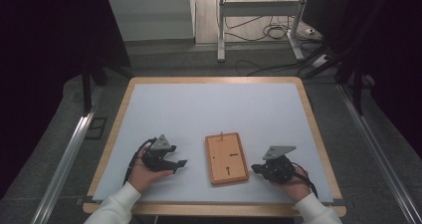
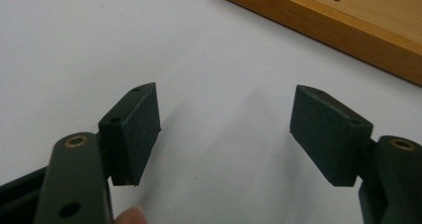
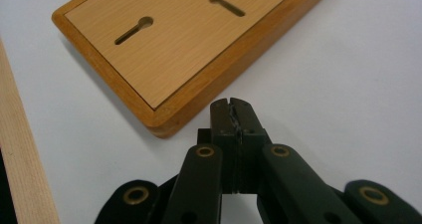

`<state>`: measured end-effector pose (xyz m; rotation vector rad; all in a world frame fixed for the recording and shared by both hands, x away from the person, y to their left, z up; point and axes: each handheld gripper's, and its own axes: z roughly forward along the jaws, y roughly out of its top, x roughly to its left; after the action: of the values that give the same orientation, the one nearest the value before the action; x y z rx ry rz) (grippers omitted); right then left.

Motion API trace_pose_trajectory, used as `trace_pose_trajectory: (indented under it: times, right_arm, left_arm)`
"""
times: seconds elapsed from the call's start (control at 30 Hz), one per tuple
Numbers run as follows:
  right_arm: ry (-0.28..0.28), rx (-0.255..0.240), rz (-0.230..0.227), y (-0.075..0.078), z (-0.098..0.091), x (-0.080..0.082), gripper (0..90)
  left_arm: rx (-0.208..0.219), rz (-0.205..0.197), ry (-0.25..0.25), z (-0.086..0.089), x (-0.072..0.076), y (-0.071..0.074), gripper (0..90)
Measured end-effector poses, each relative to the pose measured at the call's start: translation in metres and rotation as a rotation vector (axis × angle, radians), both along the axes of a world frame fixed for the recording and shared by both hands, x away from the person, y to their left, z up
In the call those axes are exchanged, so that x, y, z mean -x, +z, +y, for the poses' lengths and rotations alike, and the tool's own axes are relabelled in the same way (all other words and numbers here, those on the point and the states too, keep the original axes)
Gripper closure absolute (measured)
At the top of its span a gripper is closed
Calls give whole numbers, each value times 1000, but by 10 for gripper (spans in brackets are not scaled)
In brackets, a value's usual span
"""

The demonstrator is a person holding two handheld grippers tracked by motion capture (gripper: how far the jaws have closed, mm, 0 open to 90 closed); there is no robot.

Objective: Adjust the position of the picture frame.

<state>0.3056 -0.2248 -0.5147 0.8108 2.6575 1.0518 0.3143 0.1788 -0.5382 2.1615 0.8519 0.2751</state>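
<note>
On the near half of the white table surface (image 1: 209, 104) lies a flat wooden board (image 1: 226, 158), its long sides running near to far, between the person's two hands. It is a light panel set in a darker raised frame, with keyhole slots cut in its face and a small peg standing at its far edge. To its right, the right gripper (image 1: 255, 168) rests low by the board's near right corner, its tips pointing left at the frame. In the right gripper view the two jaws are pressed flat together with nothing between them, and their tips (image 3: 232, 106) sit just beside the board's rounded corner (image 3: 164, 124); whether they touch the wood cannot be told. To the left of the board, the left gripper (image 1: 180, 163) is held in the left hand (image 1: 144, 171) and points right toward the board, a stretch of bare table between them. In the left gripper view its jaws stand wide apart over the bare surface, with the board's edge (image 2: 318, 25) farther off at the upper right.
</note>
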Motion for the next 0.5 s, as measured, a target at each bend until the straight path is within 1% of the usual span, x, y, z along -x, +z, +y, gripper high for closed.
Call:
trace_pose_trajectory:
  times: [0.33, 0.5]
  right_arm:
    - [15, 22, 7, -5, 8, 1, 894]
    - [19, 23, 9, -6, 11, 1, 895]
  left_arm:
    - [-2, 0, -2, -1, 0, 0, 274]
    - [-4, 1, -7, -1, 0, 0, 273]
